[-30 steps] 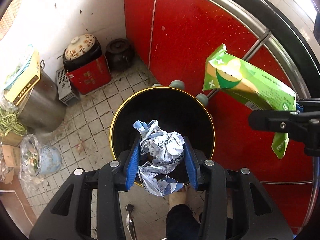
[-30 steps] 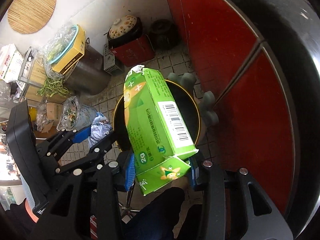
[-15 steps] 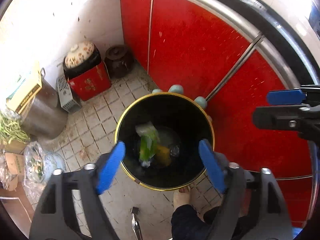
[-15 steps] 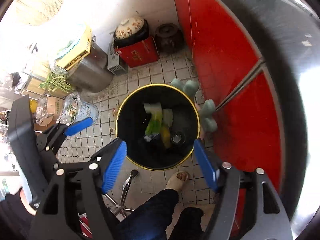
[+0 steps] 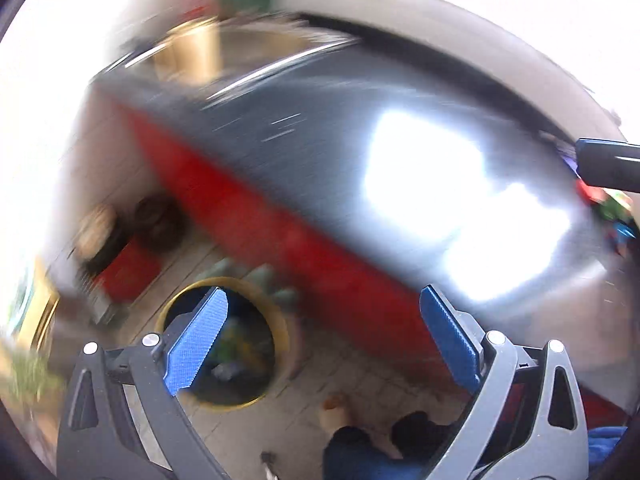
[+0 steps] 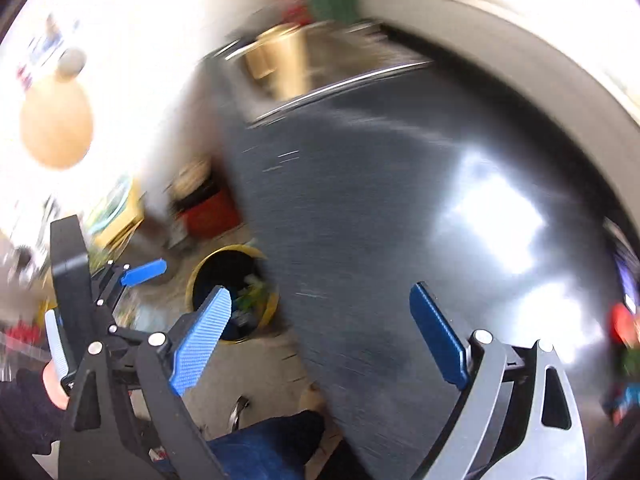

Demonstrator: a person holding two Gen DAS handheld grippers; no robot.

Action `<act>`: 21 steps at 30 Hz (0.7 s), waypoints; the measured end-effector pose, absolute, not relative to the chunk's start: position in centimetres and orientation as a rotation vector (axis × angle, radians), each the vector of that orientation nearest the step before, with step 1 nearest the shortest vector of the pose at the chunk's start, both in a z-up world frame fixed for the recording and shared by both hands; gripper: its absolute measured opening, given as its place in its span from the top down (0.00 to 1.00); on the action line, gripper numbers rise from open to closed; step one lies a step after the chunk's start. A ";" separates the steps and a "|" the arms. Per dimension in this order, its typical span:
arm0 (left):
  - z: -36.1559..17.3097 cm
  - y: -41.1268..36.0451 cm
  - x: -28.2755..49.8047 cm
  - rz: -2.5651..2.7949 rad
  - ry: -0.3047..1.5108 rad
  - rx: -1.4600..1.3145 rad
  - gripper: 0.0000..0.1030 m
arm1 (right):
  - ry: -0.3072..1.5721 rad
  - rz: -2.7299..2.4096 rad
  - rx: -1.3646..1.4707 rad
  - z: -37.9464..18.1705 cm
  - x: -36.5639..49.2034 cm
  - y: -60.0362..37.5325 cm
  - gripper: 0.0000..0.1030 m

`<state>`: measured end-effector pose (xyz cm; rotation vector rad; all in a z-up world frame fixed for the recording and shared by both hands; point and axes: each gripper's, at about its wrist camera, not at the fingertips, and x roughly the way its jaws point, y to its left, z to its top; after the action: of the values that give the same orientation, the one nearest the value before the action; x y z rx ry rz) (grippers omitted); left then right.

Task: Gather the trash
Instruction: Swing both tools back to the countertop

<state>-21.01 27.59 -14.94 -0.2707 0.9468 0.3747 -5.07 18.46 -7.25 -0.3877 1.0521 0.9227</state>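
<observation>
While both views were smeared by motion blur, these points could be read:

Left gripper (image 5: 320,322): blue-padded jaws were opening and stood wide apart, with nothing between them and nothing held.

Right gripper (image 6: 322,320): blue-padded jaws were likewise opening, wide apart and empty; one dark finger of it showed at the right edge of the left wrist view.

Trash bin: a round black bin with a yellow rim (image 5: 280,334) stood on the pale tiled floor (image 5: 360,380), below both grippers and beside the red cabinet front (image 5: 256,216).

Trash: green and yellow scraps (image 6: 252,294) lay inside the bin; their exact shapes were too blurred to tell.

Table: a dark grey glossy table top (image 6: 380,220) ran above the red front, with bright window glare on it.

Person: a leg in dark blue trousers (image 6: 264,444) and a foot (image 5: 334,414) stood on the floor next to the bin.

Left side clutter: a red box with a dark pot on it (image 5: 132,268) sat by the white wall, well apart from the bin.
</observation>
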 end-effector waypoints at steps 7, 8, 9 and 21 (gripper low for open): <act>-10.8 15.2 -9.4 0.003 0.915 -0.064 0.09 | 0.976 0.556 -0.186 -3.2 0.3 1.3 0.15; -10.3 13.5 -8.3 -0.042 0.907 -0.035 0.09 | 0.967 0.503 -0.148 -2.8 0.7 -1.3 0.15; -10.0 11.9 -7.3 -0.076 0.902 -0.005 0.09 | 0.957 0.459 -0.120 -2.5 1.0 -3.6 0.15; -10.3 -0.8 -0.6 -0.265 0.914 0.168 0.09 | 0.905 0.239 0.028 -1.5 3.0 -20.0 0.15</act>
<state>-0.56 -0.77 -10.30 0.1679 0.9138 -0.2645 3.01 -20.02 -1.50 0.0280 0.9054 0.2395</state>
